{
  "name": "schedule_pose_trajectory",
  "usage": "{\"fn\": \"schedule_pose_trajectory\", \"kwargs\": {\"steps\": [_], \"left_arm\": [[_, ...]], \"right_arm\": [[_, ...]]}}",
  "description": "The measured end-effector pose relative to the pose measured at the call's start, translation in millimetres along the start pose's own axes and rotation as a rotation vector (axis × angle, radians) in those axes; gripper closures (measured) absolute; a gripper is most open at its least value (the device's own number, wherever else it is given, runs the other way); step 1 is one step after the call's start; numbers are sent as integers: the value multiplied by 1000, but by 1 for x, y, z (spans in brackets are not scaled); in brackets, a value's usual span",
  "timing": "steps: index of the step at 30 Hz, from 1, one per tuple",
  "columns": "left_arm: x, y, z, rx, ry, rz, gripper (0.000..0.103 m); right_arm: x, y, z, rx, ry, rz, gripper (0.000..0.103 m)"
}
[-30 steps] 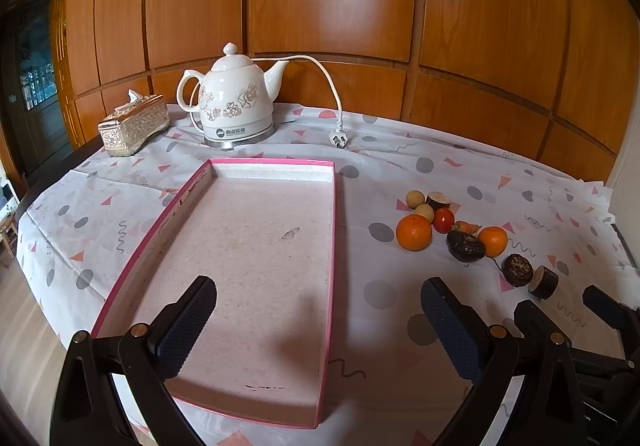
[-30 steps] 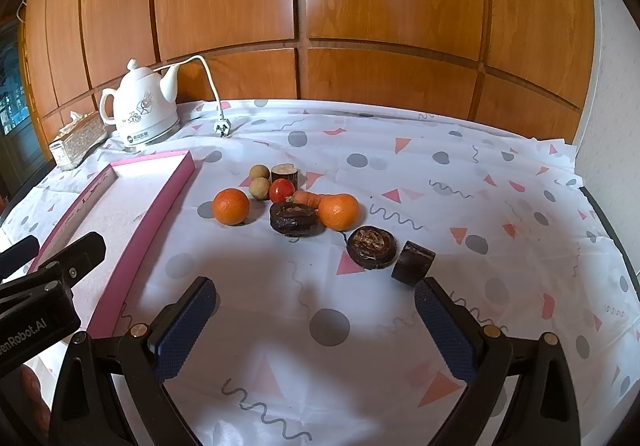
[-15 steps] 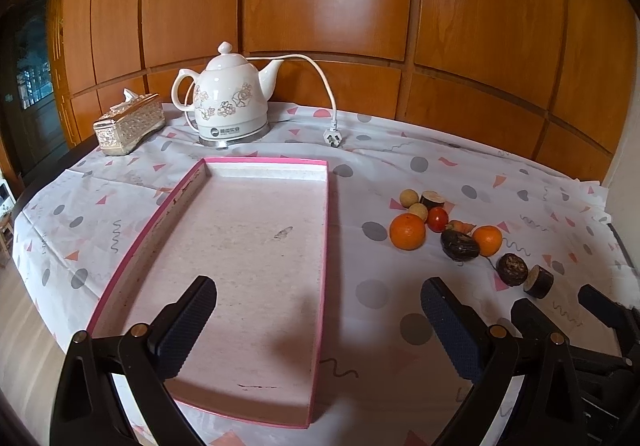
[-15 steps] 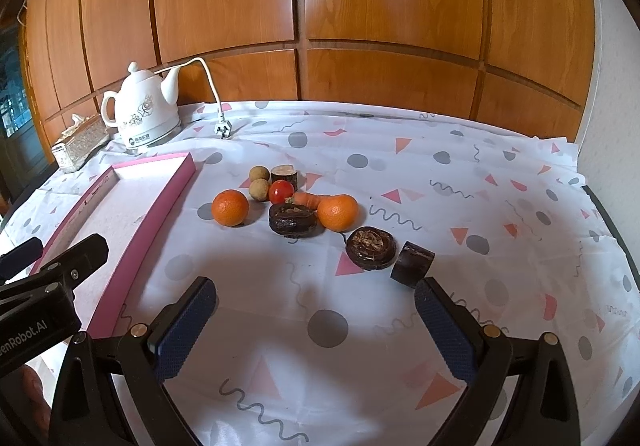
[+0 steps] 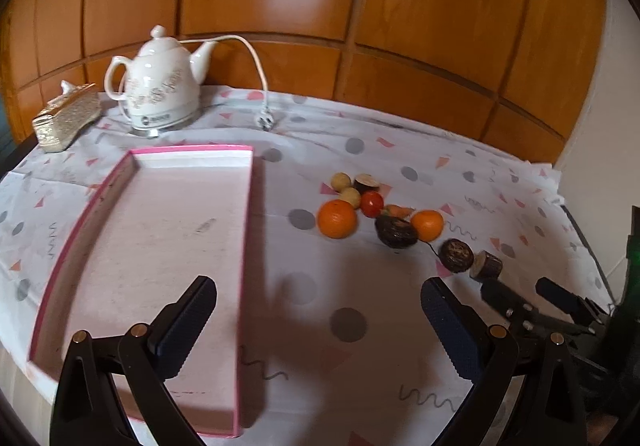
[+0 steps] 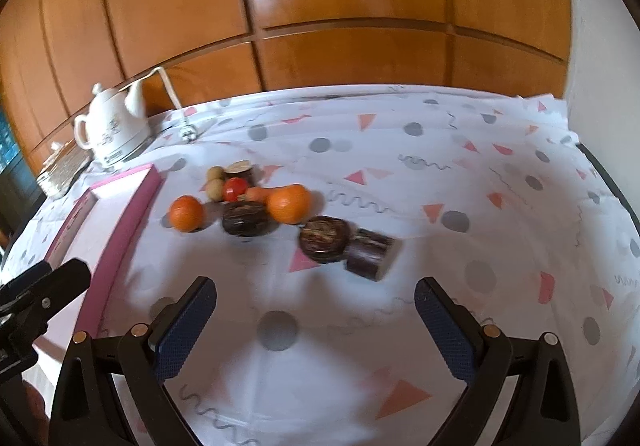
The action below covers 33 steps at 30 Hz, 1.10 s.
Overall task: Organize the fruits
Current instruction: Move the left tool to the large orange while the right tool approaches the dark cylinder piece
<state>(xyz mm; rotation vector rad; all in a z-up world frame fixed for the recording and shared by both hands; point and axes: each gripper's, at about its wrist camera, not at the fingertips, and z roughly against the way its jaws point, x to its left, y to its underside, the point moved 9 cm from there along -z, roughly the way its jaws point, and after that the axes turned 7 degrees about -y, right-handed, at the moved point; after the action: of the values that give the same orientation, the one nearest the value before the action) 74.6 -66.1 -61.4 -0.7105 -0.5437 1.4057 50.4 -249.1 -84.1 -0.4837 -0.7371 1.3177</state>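
Fruit cluster lies on the patterned white tablecloth (image 6: 400, 174): two round oranges (image 6: 186, 213), small red tomato (image 6: 234, 189), two tan round fruits (image 6: 213, 188), dark brown wrinkled fruits (image 6: 245, 219) and a cut dark cylinder piece (image 6: 368, 255), touching or just beside one another. Shallow pink-rimmed tray (image 5: 160, 238) sits at 9 o'clock of the cluster. White ceramic kettle (image 5: 158, 86) at 11 o'clock. Left gripper (image 5: 318, 322) over the tray edge, jaws wide apart, holding nothing. Right gripper (image 6: 316, 320) likewise spread, near the cylinder piece.
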Motion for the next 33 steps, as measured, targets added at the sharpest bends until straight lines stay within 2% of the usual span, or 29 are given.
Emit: {"fn": "schedule_pose_trajectory", "kwargs": {"steps": [3,6,10,14,16,22,27,30,33], "left_arm": [[-12,1,-6,21,22,-28,0],[-21,1,-12,28,36,-63,3],[-34,3,-23,55,73,-111,21],[-45,8,-33,97,125,-116,38],[-50,11,-38,117,146,-114,42],[-60,14,-51,146,156,-109,46],[-59,9,-60,147,143,-82,60],[-48,2,-69,156,115,-51,60],[-39,-12,-77,144,99,-22,60]], "right_arm": [[-16,0,-1,1,24,-20,12],[-30,0,-4,9,37,-37,30],[-43,4,-13,38,17,-66,55],[-52,8,-19,59,-4,-81,57],[-52,8,-22,64,-13,-76,57],[-43,3,-31,64,-52,-53,57],[-44,0,-33,49,-39,-36,57],[-44,-1,-26,22,-22,-13,57],[-39,-3,-21,4,-42,12,57]]}}
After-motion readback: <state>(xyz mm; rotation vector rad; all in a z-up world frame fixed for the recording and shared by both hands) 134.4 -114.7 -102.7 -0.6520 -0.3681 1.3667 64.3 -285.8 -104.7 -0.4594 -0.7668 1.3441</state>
